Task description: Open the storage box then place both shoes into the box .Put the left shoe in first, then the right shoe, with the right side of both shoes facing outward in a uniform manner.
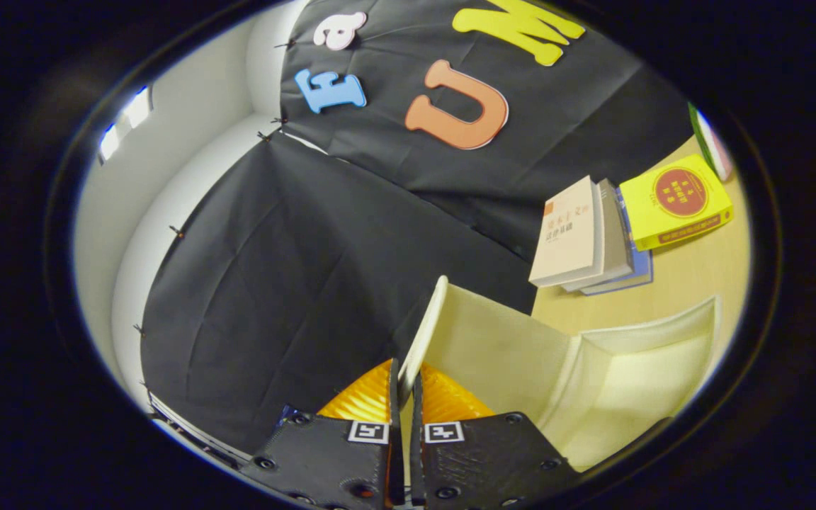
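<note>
In the gripper view, the gripper (404, 386) has its two fingers closed on the thin edge of the cream lid (482, 340) of the storage box (635, 375), one finger on each face of the raised panel. Beyond the lid the box stands open on the wooden table (691, 276), and the part of its pale interior that shows holds nothing. A stack of books (585, 237) lies further along the table, with a yellow book (676, 200) beside it.

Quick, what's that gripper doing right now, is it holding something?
Gripper: closed, both fingers pinching the edge of the box lid, which stands raised.
</note>
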`<action>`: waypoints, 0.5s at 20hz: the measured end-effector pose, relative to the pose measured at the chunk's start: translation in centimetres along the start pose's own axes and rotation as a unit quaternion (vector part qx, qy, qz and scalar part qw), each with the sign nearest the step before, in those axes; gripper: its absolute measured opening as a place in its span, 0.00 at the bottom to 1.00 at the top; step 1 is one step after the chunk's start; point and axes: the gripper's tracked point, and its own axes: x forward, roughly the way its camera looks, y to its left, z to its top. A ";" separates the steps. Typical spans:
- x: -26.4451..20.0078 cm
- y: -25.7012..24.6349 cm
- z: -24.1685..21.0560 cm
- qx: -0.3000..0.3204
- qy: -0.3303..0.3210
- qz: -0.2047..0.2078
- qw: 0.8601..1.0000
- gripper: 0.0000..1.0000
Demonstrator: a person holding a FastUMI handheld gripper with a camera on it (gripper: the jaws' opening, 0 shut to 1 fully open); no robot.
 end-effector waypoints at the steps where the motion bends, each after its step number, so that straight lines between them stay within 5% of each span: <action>1: 1.1 0.3 -0.4 0.002 0.002 0.000 1.000 0.04; 2: 2.1 0.3 -0.7 0.002 0.003 -0.001 1.000 0.04; 8: 3.7 1.5 -0.9 -0.008 -0.005 0.001 1.000 0.44; 10: 2.1 1.7 -0.1 -0.021 -0.020 -0.001 1.000 0.80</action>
